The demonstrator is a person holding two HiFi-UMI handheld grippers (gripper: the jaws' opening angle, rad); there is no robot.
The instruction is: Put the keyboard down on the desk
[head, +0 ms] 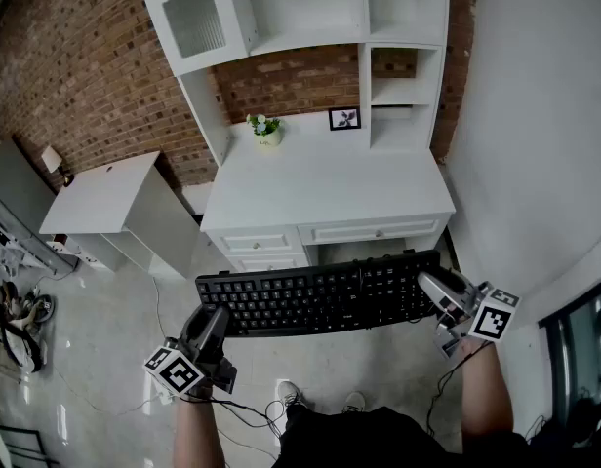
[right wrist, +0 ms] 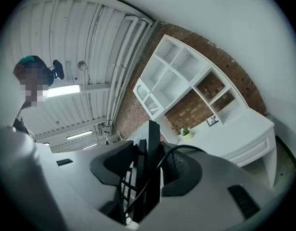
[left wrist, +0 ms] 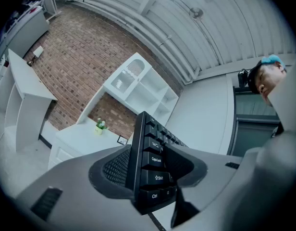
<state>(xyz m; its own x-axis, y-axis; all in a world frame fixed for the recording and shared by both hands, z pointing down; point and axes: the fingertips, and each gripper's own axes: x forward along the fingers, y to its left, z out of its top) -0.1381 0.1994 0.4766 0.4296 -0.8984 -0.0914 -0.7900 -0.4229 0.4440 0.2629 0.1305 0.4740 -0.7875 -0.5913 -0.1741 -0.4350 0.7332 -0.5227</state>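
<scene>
Black kbd [head: 320, 298] in mid-air, head view: level, keys up, over the floor [head: 105, 359], just in front of the white desk [head: 320, 188] front edge, not resting on it. Clamped at its L end by L gripper [head: 218, 317] and at its R end by R gripper [head: 439, 291]. Toward desk's back edge: small potted plant [head: 266, 128] left of centre, framed pic [head: 344, 118] to its right, apart. White shelf unit [head: 281, 8] over desk's back edge, brick wall [head: 76, 76] behind, low white cabinet [head: 105, 195] off desk's L side.

L gripper view: jaws spread wide yet closed on kbd's L end, board edge-on betw. the pads. Ctrl, Shift, Caps Lock keys nearest camera. Desk w/ plant beyond.

R gripper view: jaws at mid width, pinching kbd's R end, edge-on. Black cable [right wrist: 178, 146] arcing across the R-hand pad. Desk & shelf unit beyond, strip lights [right wrist: 64, 90] on ceiling at left.
</scene>
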